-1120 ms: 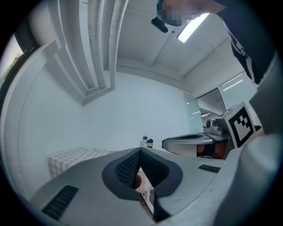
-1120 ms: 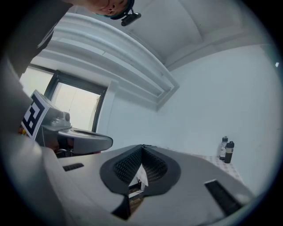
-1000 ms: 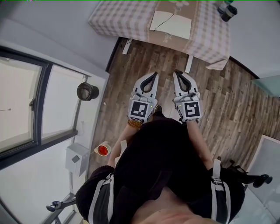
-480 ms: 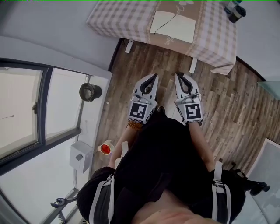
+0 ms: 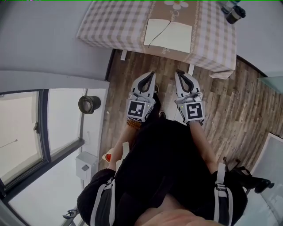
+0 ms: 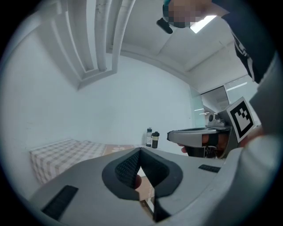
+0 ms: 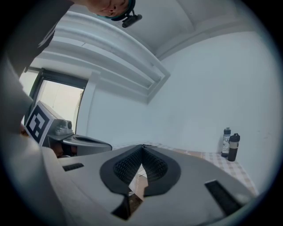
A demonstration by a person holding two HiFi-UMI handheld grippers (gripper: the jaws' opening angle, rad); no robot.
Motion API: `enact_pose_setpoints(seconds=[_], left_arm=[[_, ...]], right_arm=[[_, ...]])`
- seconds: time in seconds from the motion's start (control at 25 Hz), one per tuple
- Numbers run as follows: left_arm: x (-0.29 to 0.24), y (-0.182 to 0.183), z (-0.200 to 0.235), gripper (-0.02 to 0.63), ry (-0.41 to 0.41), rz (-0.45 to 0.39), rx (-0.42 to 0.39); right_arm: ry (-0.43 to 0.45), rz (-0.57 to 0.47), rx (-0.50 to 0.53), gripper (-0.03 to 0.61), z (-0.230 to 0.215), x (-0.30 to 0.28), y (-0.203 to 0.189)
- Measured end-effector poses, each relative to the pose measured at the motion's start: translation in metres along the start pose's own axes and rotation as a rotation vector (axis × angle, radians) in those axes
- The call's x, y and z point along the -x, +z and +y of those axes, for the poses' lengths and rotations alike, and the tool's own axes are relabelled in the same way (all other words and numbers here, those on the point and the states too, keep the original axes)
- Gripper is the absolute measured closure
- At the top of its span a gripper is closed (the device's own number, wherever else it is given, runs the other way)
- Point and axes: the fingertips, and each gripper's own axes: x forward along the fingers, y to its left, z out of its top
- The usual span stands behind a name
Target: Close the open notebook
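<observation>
The open notebook [image 5: 168, 34] lies flat on the checked tablecloth of the table [image 5: 110, 24], its white pages up and a dark cord across them. Both grippers are held level over the wooden floor, short of the table's near edge and apart from the notebook. My left gripper [image 5: 152, 74] has its jaws together with nothing between them; its own view shows the tips meeting [image 6: 140, 151]. My right gripper [image 5: 177, 72] is likewise shut and empty [image 7: 142, 146]. In both gripper views the jaws hide most of the notebook.
Two dark bottles [image 5: 232, 11] stand at the table's far right corner. A white table leg [image 5: 191, 69] is just ahead of the right gripper. A black round pot [image 5: 89, 104], a red cup [image 5: 107, 156] and a white box [image 5: 85, 166] sit along the window side at left.
Both grippers have moved forward toward the table, which now sits closer in the head view. Their jaws have stayed together.
</observation>
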Motion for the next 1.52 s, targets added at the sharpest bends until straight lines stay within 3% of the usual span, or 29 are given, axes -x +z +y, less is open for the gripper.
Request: enact_pose_setpoints(seconds=[0.48, 0.68, 1.04, 1.32, 1.52], left_arm=[[-0.06, 0.004, 0.059, 0.612, -0.043, 0.032, 0.016], [-0.097, -0.023, 0.115, 0.612, -0.058, 0.043, 0.059], [-0.13, -0.064, 0.172, 0.611, -0.089, 0.072, 0.099], [-0.138, -0.117, 0.19, 0.609, -0.122, 0.193, 0.234], [-0.141, -0.141, 0.203, 0.609, -0.072, 0.225, 0.223]], right_arm=[[-0.034, 0.051, 0.041, 0.574, -0.022, -0.061, 0.013], [-0.042, 0.089, 0.052, 0.574, -0.032, -0.125, -0.01], [-0.07, 0.144, 0.128, 0.574, -0.039, -0.171, -0.023], [-0.09, 0.167, 0.094, 0.574, -0.043, -0.181, -0.044], [-0.026, 0.243, 0.233, 0.572, -0.038, -0.193, -0.074]])
